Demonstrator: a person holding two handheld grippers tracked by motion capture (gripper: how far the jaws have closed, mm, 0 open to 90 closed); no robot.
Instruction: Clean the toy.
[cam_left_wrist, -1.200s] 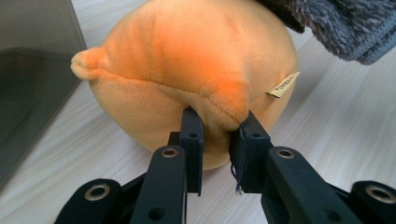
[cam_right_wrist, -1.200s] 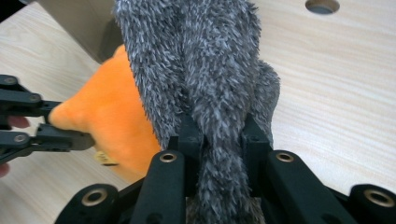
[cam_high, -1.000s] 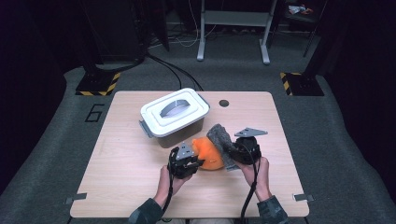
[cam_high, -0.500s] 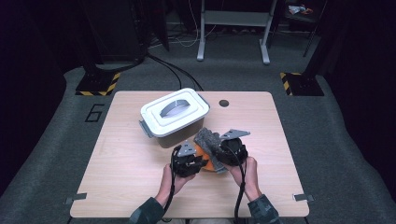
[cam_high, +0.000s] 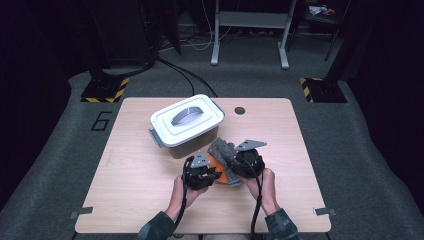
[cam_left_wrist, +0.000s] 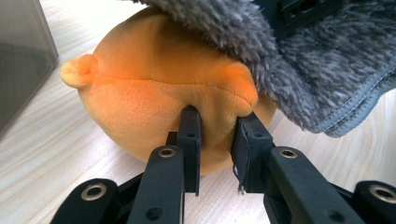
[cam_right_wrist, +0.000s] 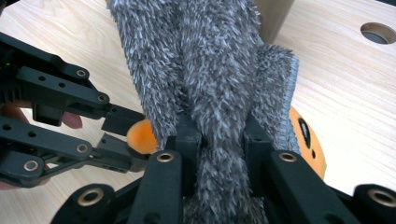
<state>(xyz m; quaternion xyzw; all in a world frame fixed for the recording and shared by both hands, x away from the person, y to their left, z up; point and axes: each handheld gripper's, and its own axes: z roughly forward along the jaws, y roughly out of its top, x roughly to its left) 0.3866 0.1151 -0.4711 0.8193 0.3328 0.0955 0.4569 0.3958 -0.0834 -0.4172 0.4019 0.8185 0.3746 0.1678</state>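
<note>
High view: left gripper (cam_high: 206, 169) and right gripper (cam_high: 239, 164) meet at the near middle of the table (cam_high: 130, 195). Left jaws are clamped on a fold of the orange plush toy (cam_left_wrist: 159, 112), which rests on the tabletop. Right jaws are clamped on the grey fleece cloth (cam_right_wrist: 210, 74), draped over the toy. Beyond stands a lidded white container (cam_high: 186, 122).

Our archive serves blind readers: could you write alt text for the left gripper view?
The left gripper pinches a fold of a round orange plush toy between its black jaws on a light wooden table. A grey fluffy cloth drapes over the toy's top.
</note>
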